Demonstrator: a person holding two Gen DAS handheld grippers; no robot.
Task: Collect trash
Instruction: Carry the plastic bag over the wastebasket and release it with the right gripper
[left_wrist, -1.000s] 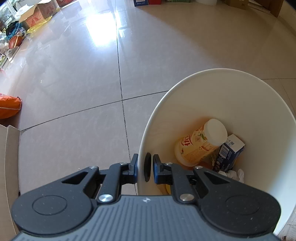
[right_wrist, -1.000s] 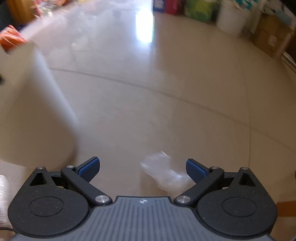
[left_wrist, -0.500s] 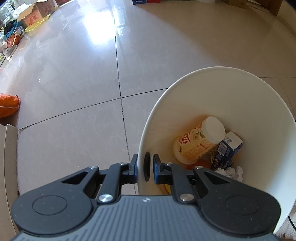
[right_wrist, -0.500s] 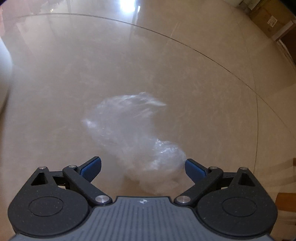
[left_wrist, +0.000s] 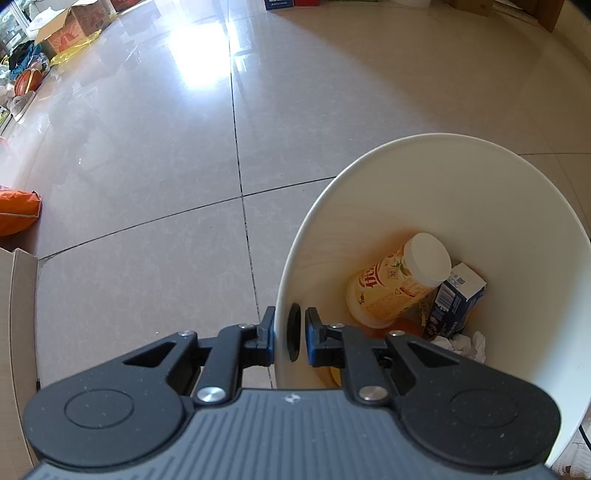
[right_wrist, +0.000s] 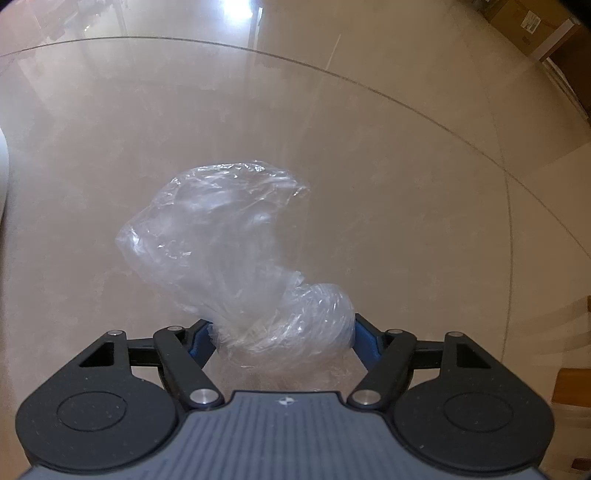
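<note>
Already in the bin: we count a yellow snack cup with a white lid, a dark blue carton leaning against it, and crumpled white paper, all at the bottom of the white bin in the lower right of the left wrist view.

Bin hold: our left gripper is clamped on the bin's near rim, one finger outside the wall and one inside, so the bin is ready to receive more.

Piece in hand now: a crumpled clear plastic bag lies on the beige tiled floor, centre of the right wrist view, its lower bunched end between the blue pads.

Right grip: our right gripper has just been closing around that bunched end; the pads sit at the film on both sides, but we cannot tell whether they press it yet, so we judge the grasp as not finished.

Still to do: we judge that the squeeze must be completed, the bag lifted and carried to the bin.

Other litter: none shows on the open floor nearby; the boxes and bags along the upper edges look like stored goods.
</note>
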